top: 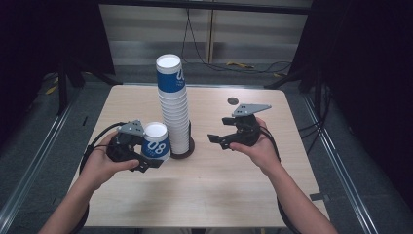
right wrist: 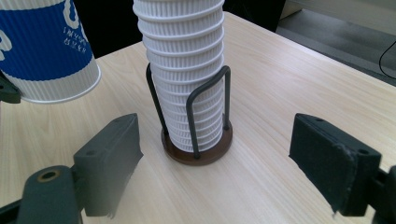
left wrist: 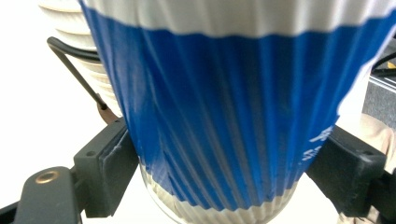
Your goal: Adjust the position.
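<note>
The left gripper (top: 148,163) is clamped on a blue-and-white ribbed paper cup (top: 157,141), held upside down just left of the cup stack (top: 174,105) on the pale wood-grain desk (top: 204,190). The left gripper view brings the grip close: black pads press both sides of the corrugated blue wall near the white rim, detail too small to read from the high view. The right gripper (top: 217,140) hangs with its jaws spread wide and nothing between them, to the right of the stack. Its own view looks between its black jaws at what the high view barely resolves: a round dark-brown base (right wrist: 198,150) with bent black wire uprights (right wrist: 208,109) caging the nested white ribbed cups.
</note>
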`<control>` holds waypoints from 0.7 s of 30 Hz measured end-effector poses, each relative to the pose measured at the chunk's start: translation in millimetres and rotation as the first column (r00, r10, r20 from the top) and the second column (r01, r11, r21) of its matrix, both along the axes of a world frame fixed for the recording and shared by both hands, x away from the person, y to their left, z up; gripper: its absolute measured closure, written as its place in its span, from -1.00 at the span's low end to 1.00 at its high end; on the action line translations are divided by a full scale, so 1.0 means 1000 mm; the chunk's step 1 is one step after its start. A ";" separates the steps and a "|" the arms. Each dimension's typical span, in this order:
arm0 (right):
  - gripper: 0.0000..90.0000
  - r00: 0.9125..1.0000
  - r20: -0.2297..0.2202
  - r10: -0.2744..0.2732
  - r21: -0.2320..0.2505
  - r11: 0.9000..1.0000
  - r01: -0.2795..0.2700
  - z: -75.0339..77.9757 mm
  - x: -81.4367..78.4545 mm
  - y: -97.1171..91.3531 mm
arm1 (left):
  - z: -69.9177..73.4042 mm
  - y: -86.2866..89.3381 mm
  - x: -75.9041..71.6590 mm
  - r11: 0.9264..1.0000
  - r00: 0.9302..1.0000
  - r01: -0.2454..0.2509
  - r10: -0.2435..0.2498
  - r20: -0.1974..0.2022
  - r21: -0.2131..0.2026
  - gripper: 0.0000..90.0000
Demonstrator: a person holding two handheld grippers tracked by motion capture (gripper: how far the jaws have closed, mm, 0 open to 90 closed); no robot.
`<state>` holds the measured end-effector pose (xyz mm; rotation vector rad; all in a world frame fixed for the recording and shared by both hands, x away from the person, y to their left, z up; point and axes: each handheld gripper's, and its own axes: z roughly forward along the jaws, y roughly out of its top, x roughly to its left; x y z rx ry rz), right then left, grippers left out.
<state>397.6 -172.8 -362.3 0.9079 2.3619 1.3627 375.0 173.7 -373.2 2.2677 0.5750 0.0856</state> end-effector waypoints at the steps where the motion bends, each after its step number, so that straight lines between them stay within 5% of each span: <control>1: -0.65 1.000 -0.001 -0.001 0.001 1.000 0.001 -0.001 0.000 -0.001 | -0.001 -0.002 -0.001 1.000 1.000 0.005 -0.005 -0.004 0.003 -0.64; 21: -0.65 1.000 -0.019 -0.007 0.007 1.000 0.007 -0.017 -0.013 -0.020 | -0.015 -0.036 -0.008 0.993 0.995 0.103 -0.102 -0.023 0.065 -0.63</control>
